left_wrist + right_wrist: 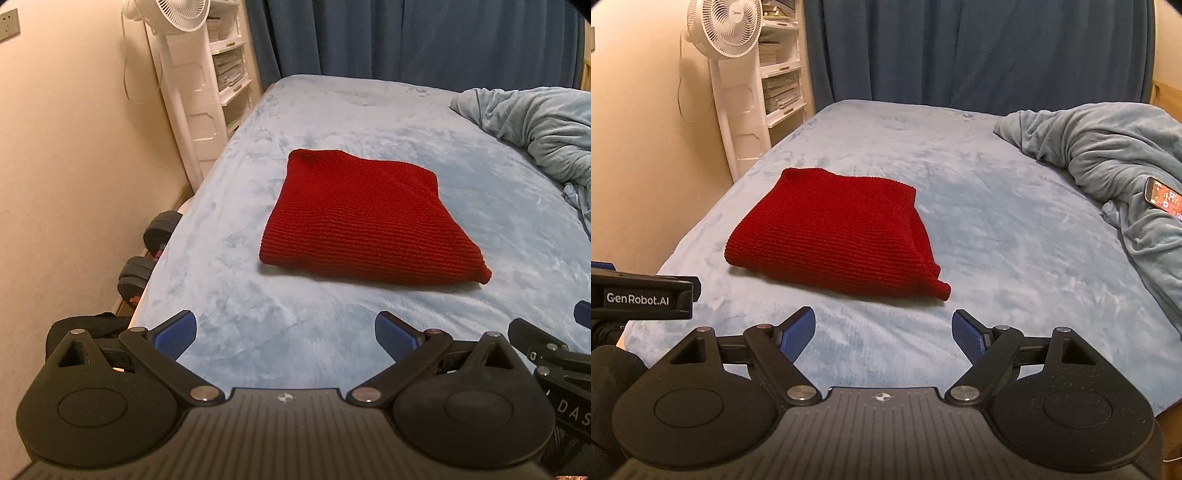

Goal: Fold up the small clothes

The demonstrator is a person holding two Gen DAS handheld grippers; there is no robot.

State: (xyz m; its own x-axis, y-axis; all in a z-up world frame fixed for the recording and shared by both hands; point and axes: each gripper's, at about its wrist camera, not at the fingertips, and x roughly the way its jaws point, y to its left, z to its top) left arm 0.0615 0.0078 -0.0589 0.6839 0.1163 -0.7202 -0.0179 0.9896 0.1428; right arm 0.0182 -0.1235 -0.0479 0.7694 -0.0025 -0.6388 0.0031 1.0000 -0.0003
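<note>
A red knitted garment (365,221) lies folded into a compact rectangle on the light blue bed sheet (258,325); it also shows in the right wrist view (834,232). My left gripper (286,334) is open and empty, held back from the garment near the bed's near edge. My right gripper (884,334) is open and empty, also short of the garment. The right gripper's fingers (543,350) show at the right edge of the left wrist view. The left gripper's side (639,295) shows at the left of the right wrist view.
A crumpled blue-grey blanket (1108,147) lies at the right of the bed with a lit phone (1165,197) on it. A white fan (724,29) and shelves (781,74) stand by the wall. Dumbbells (147,251) lie on the floor left of the bed. Blue curtains (960,51) hang behind.
</note>
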